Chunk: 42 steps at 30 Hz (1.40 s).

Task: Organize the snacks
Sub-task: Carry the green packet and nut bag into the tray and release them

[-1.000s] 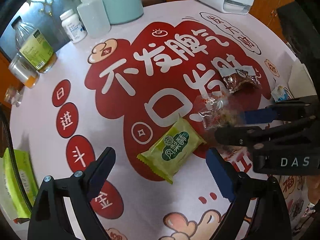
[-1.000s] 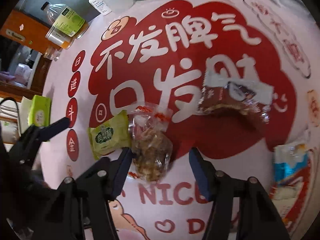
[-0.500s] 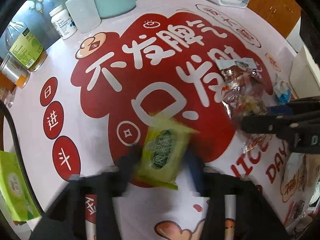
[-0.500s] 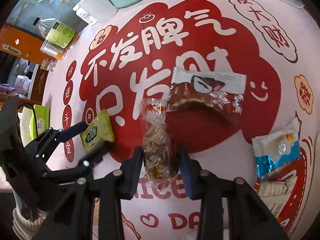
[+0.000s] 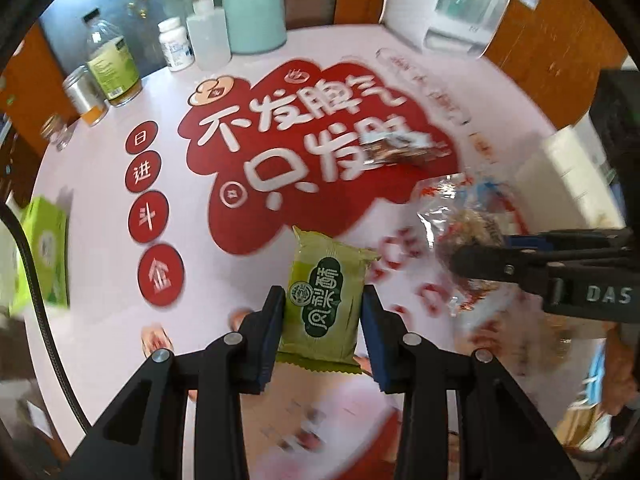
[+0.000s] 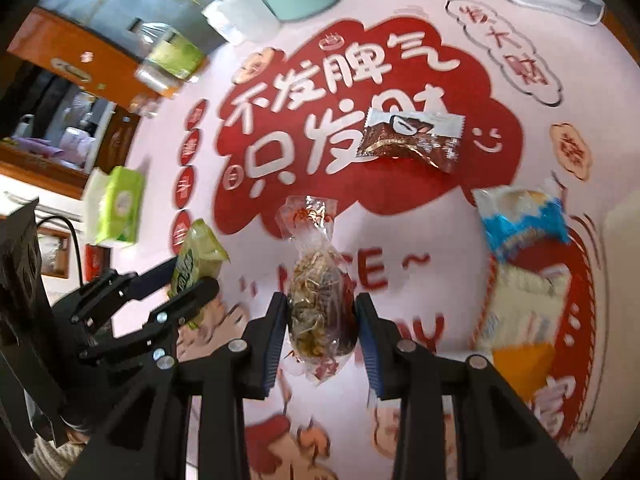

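Left wrist view
- Left gripper (image 5: 323, 322): lower centre of frame, clamped on the green snack packet (image 5: 328, 300); the last of its closing was still running, pads pressing both long sides.
- Packet position: appeared to hang clear of the tabletop (image 5: 100, 320), printed face toward the camera.
- Right gripper (image 5: 472, 256): entered from the right edge, grasping the clear-wrapped snack (image 5: 456, 220).
- Brown-wrapped snack (image 5: 404, 150): upper right of centre, lying on the red print, blurred.
- Clutter: bottles and a teal canister (image 5: 254, 16) along the upper left.

Right wrist view
- Right gripper (image 6: 322, 330): lower centre, clenched on the clear-wrapped snack (image 6: 316, 300), which looked lifted.
- Left gripper (image 6: 192, 276): left of frame, green snack packet (image 6: 198, 258) pinched in it.
- Remaining: brown-wrapped snack (image 6: 412, 142) upper centre, blue-and-white packet (image 6: 520, 220) at right, both untouched on the tabletop.

Progress
- Judgement: early; two snacks in hand, none placed, destination not visible.
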{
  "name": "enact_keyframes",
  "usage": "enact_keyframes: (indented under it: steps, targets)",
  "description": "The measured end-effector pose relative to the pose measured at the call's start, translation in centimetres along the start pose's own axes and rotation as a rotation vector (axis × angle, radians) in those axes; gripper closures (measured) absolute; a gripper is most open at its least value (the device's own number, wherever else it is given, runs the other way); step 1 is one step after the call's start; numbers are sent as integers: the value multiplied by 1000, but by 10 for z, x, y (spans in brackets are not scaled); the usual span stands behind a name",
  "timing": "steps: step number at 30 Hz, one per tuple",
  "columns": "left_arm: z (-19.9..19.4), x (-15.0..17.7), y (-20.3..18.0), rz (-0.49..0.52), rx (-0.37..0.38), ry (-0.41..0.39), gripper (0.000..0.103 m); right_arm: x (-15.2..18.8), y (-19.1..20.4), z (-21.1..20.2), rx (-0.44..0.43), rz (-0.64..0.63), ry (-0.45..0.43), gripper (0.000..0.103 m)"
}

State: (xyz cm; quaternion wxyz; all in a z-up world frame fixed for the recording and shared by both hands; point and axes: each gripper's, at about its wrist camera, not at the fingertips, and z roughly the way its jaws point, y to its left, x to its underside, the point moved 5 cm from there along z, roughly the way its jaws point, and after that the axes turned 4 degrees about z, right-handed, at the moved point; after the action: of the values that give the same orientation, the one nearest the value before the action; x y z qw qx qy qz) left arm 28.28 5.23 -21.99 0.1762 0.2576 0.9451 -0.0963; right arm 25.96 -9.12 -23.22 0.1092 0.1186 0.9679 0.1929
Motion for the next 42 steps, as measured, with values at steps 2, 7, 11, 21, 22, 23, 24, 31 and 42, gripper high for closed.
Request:
enact_keyframes:
  steps: [2, 7, 11, 21, 22, 23, 24, 31, 42]
  targets:
    - [-18, 5, -14, -24, 20, -29, 67, 12, -2, -20, -11, -11, -31, 68]
    - [-71, 16, -60, -63, 78, -117, 67, 43, -12, -73, -62, -24, -95, 68]
    - [-96, 16, -97, -64, 93, -169, 67, 57, -30, -116, -73, -37, -158, 68]
    - [-111, -7, -224, -93, 63, -214, 67, 78, -119, -212, -70, -122, -294, 68]
    - [-109, -12, -241, -99, 64, -215, 67, 80, -131, -220, -66, -130, -298, 68]
    - [-106, -17, -257, -99, 62, -220, 67, 80, -141, -226, -58, -138, -302, 68]
    - [-104, -21, -270, -98, 56, -226, 67, 80, -156, -236, -42, -150, -311, 68]
    - [-84, -49, -359, -99, 45, -241, 67, 80, -245, -275, -2, -126, -321, 68]
    - [-66, -68, -408, -115, -11, -203, 67, 62, -314, -298, 11, -87, -328, 68]
